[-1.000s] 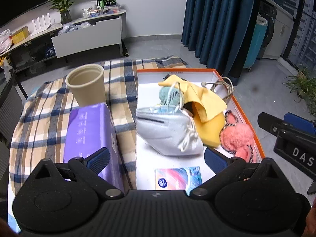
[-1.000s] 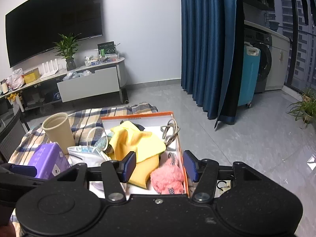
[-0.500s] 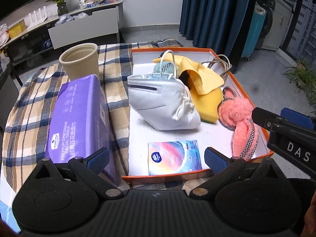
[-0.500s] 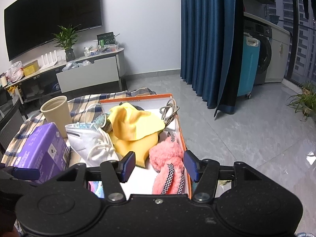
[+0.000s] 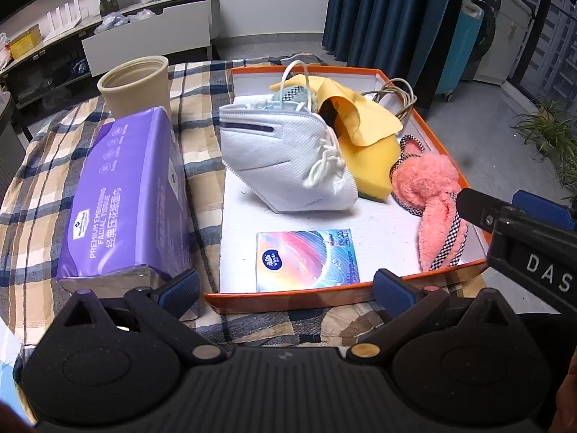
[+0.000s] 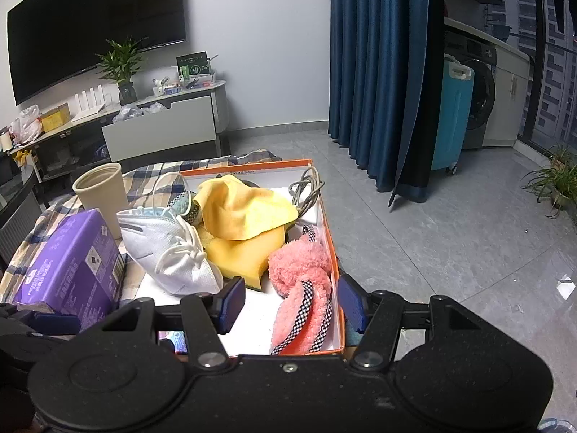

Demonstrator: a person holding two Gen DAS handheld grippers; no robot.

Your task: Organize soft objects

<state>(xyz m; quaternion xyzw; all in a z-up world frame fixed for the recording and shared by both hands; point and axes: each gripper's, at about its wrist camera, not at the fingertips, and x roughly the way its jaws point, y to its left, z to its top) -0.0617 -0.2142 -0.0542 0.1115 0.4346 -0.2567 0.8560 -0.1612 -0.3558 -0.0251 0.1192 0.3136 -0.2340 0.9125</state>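
Note:
An orange-rimmed white tray (image 5: 288, 297) on a plaid cloth holds a white face mask (image 5: 285, 166), a yellow cloth (image 5: 360, 115) over a yellow sponge (image 5: 371, 166), a pink fluffy headband (image 5: 429, 187) and a small tissue pack (image 5: 306, 259). My left gripper (image 5: 286, 287) hangs open just before the tray's front rim, with nothing held. My right gripper (image 6: 292, 301) sits at the tray's near right corner. Its jaws are opening, and the pink headband (image 6: 306, 281) lies in line between them with no pad pressing on it. One of its fingers (image 5: 476, 209) shows at the right of the left wrist view.
A purple facial tissue pack (image 5: 126, 195) lies left of the tray, with a beige cup (image 5: 135, 86) behind it. A grey cable (image 5: 396, 97) is coiled in the tray's far right corner. Beyond the table are tiled floor, blue curtains and a low TV cabinet.
Both grippers have sunk a little toward the table. The tray's front rim has come into the left wrist view. The right jaws stand slightly wider.

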